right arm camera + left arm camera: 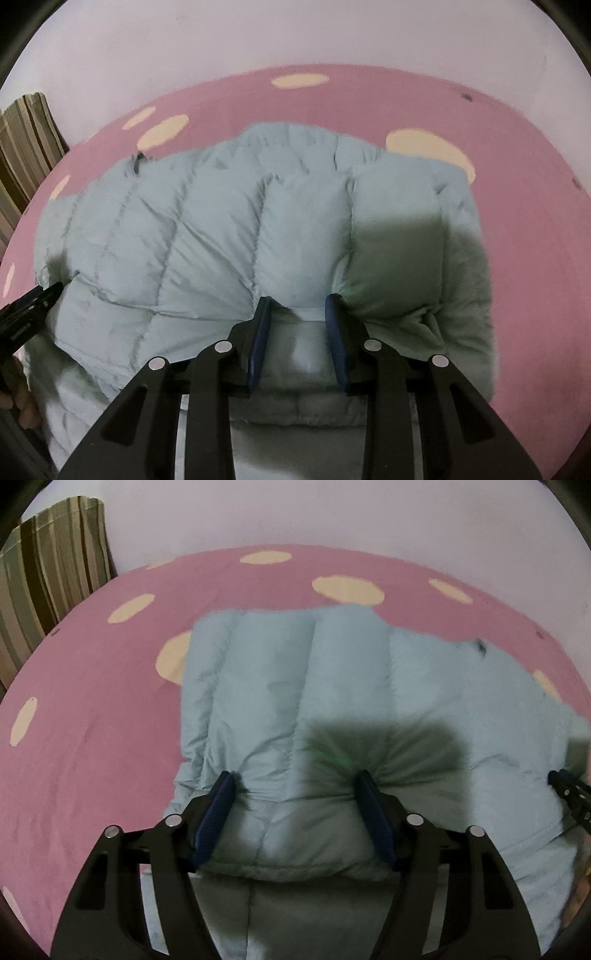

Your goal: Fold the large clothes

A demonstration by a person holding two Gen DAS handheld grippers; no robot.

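gripping the near edge of the pale blue puffer jacket (295, 686), your left gripper (295, 786) has its jaws spread fairly wide with a thick roll of padding bunched between them. your right gripper (299, 306), further along that same edge, stands narrower and pinches a fold of the jacket. beyond both, the jacket lies spread across the pink spotted bed (92, 701). past the bed's far left corner hangs a striped curtain (48, 572).
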